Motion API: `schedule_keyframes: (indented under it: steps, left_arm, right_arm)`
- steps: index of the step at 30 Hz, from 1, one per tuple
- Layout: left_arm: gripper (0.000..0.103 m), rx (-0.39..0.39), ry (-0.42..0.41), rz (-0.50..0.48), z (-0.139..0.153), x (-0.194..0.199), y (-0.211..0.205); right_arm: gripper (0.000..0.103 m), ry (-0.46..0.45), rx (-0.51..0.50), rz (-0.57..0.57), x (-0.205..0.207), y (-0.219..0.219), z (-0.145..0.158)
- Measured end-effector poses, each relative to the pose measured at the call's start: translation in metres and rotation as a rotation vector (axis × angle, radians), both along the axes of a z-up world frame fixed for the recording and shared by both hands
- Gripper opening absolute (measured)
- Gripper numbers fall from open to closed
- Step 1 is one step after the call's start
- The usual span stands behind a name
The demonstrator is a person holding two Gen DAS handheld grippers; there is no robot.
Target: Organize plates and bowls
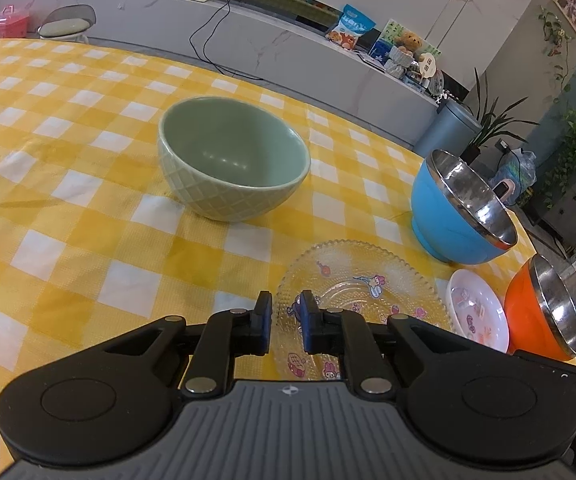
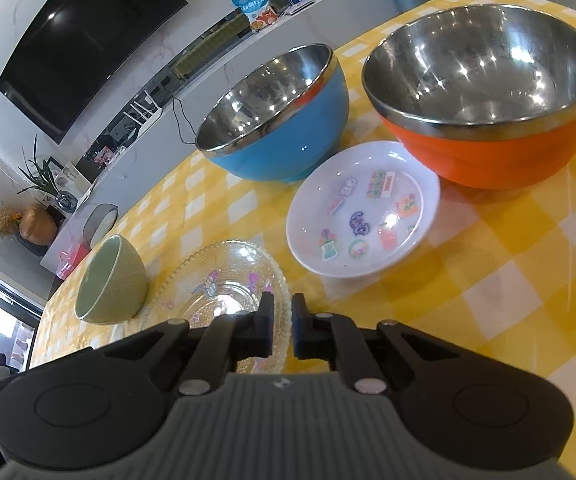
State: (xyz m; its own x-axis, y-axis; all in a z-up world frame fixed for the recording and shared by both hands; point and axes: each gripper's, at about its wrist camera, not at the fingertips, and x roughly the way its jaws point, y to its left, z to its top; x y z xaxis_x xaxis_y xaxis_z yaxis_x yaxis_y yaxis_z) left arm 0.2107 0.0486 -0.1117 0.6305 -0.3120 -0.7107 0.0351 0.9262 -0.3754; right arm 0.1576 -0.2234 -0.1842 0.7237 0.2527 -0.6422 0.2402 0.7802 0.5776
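A green ceramic bowl (image 1: 234, 158) stands on the yellow checked tablecloth (image 1: 68, 200). A clear glass plate (image 1: 362, 284) with cartoon prints lies in front of it, just ahead of my left gripper (image 1: 285, 304), whose jaws stand a small gap apart with nothing between them. A blue steel-lined bowl (image 1: 462, 208), a small white plate (image 1: 478, 312) and an orange steel-lined bowl (image 1: 544, 310) sit to the right. In the right wrist view my right gripper (image 2: 282, 304) hovers over the glass plate's (image 2: 224, 280) near right rim, jaws slightly apart and empty. The white plate (image 2: 362, 210), blue bowl (image 2: 280, 120), orange bowl (image 2: 484, 92) and green bowl (image 2: 110, 280) lie beyond.
The table's right edge (image 1: 528, 236) runs just past the blue and orange bowls. A marble counter (image 1: 248, 28) with a router, snack bags and a chair stands behind the table. Bare tablecloth (image 2: 508, 280) spreads to the right of the white plate.
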Motion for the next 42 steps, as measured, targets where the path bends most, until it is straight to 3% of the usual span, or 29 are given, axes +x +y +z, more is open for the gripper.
schedule_keyframes:
  steps: [14,28,42]
  left_arm:
    - [0.011,0.013,0.011,0.019,0.014,-0.020,0.005]
    - [0.011,0.079,0.030,0.019,0.044,-0.056,0.005]
    - [0.011,0.084,0.065,0.111,0.060,-0.120,0.035]
  right_arm:
    - [0.005,0.048,0.089,0.028,-0.013,-0.006,0.003]
    - [0.005,0.061,0.186,0.045,-0.051,-0.010,0.006]
    - [0.005,0.034,0.165,0.190,-0.092,0.018,0.026]
